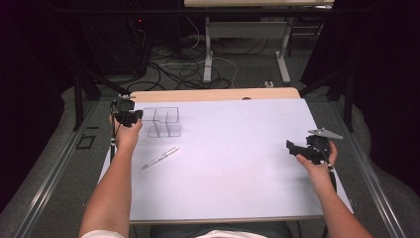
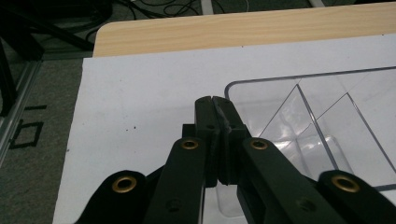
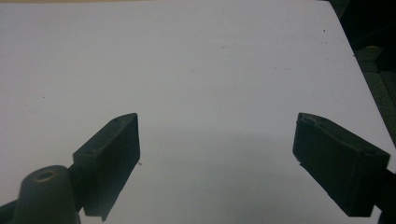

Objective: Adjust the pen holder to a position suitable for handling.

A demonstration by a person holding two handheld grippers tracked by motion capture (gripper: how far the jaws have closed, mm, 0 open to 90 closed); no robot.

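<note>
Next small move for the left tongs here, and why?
Probably open them: the left tongs are shut with nothing between the jaws, just short of the clear organizer's near rim. The pen lies loose on the white sheet, and the right tongs hover open.

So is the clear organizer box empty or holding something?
Empty: the clear organizer box shows bare compartments; the pen lies outside on the white sheet.

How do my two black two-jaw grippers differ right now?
The left black gripper has its jaws pressed together at the clear plastic divided box's rim, at the sheet's far left. The right black gripper has its jaws wide apart over bare white sheet, near its right edge. Both are hand-held.
</note>
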